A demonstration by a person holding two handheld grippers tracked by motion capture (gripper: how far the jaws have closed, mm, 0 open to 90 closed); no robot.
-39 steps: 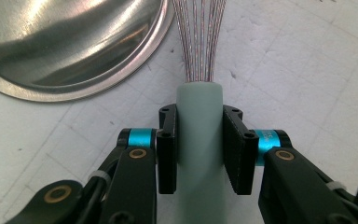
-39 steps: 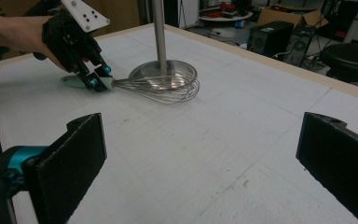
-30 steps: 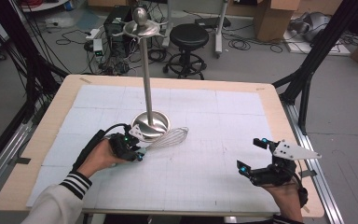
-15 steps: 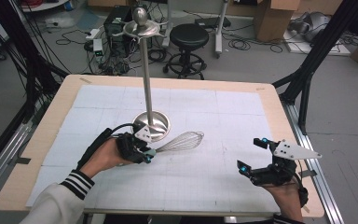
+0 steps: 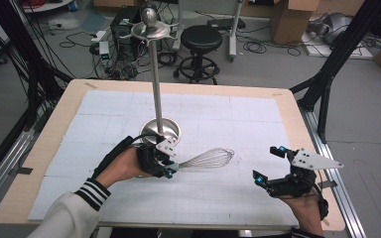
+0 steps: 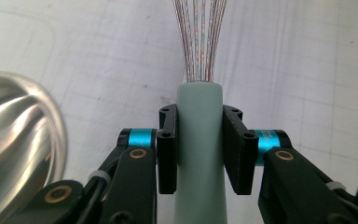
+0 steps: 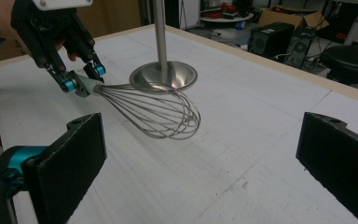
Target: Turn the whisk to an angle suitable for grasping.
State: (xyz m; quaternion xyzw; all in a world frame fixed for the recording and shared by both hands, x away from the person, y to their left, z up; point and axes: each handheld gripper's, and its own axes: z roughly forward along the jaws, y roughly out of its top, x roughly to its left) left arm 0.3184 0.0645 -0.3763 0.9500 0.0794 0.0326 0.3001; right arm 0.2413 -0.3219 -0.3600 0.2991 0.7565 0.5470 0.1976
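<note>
I am gripping the whisk (image 5: 206,158) by its pale handle in my left gripper (image 5: 171,166), jaws clamped tight, lifting it clear of the table (image 5: 258,99) beside the stand (image 5: 155,74), hanging undone, while my right gripper (image 5: 269,166) is waiting wide open.

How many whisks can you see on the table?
1. The whisk is near the middle of the table, beside the metal stand. The left gripper holds its pale handle.
</note>
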